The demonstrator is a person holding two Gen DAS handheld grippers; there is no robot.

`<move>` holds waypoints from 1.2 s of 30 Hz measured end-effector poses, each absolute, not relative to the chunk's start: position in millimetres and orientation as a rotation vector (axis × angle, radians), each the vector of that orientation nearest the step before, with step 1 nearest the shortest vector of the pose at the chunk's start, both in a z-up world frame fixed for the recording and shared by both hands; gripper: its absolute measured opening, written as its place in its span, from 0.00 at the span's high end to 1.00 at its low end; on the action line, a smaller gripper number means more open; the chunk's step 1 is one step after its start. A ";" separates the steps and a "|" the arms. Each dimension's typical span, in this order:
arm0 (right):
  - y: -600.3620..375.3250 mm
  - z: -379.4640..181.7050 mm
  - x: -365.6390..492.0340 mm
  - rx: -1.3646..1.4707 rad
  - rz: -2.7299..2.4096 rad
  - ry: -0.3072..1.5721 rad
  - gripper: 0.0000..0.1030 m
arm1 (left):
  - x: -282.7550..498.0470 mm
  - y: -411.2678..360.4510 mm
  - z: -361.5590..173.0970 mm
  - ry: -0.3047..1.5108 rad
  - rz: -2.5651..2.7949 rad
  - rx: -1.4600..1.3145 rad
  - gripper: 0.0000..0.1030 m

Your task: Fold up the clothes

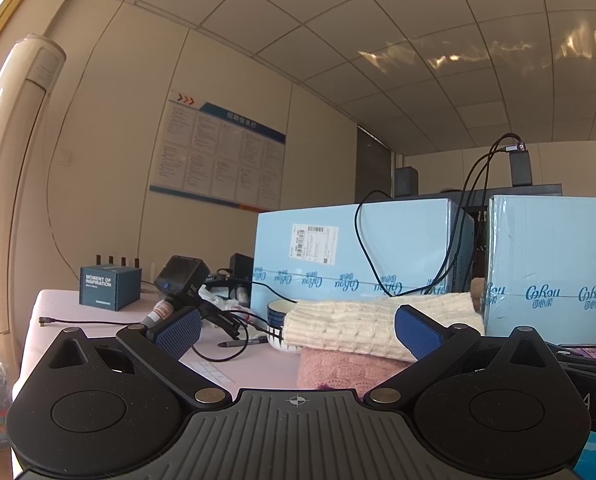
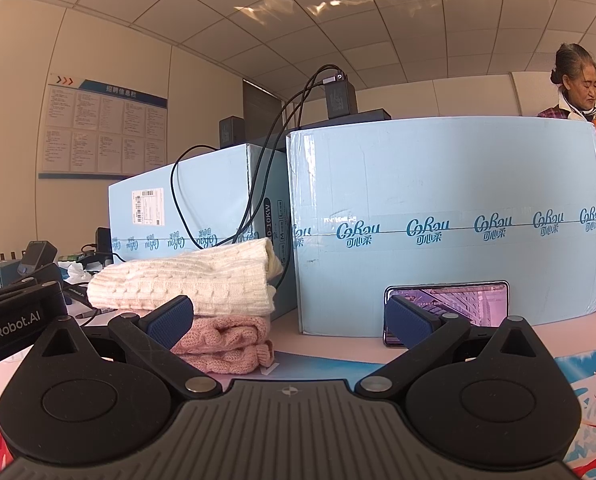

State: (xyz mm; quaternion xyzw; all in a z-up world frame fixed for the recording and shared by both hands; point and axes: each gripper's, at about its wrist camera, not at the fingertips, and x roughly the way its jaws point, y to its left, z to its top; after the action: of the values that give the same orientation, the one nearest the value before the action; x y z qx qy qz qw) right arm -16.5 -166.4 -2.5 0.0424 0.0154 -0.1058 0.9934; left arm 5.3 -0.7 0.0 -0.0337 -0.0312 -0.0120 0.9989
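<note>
Pale tabletop (image 1: 253,364), cluttered: dark blue box (image 1: 109,286) far left, then cream knit sweater (image 1: 362,324) folded atop pink knit sweater (image 1: 338,368), light-blue cartons (image 2: 450,220) behind, phone (image 2: 470,304) leaning right. Left gripper (image 1: 298,330) and right gripper (image 2: 293,318) both spread wide, empty.

Pink cable-knit sweater (image 2: 225,344) mostly buried under folded cream cable-knit sweater (image 2: 185,284); right gripper's left blue finger pad (image 2: 169,320) covers its near corner. Dark smartphone (image 2: 458,304) leaning on light-blue carton (image 2: 438,184), lower left hidden by the other pad. Wall notice board (image 1: 221,156) text too small. Blue-striped ceramic bowl (image 1: 275,312) half behind cream sweater.
</note>
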 end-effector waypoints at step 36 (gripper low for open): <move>-167.7 -2.2 -16.0 0.095 -0.223 0.033 0.00 | 5.2 -0.2 -0.9 -0.052 -0.034 -0.071 0.00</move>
State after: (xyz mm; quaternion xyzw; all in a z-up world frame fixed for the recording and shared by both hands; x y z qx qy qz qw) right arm -16.0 -167.7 -2.2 0.0475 0.0164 -0.1111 0.9925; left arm 5.2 -0.2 -0.9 -0.0355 -0.0261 -0.0168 0.9989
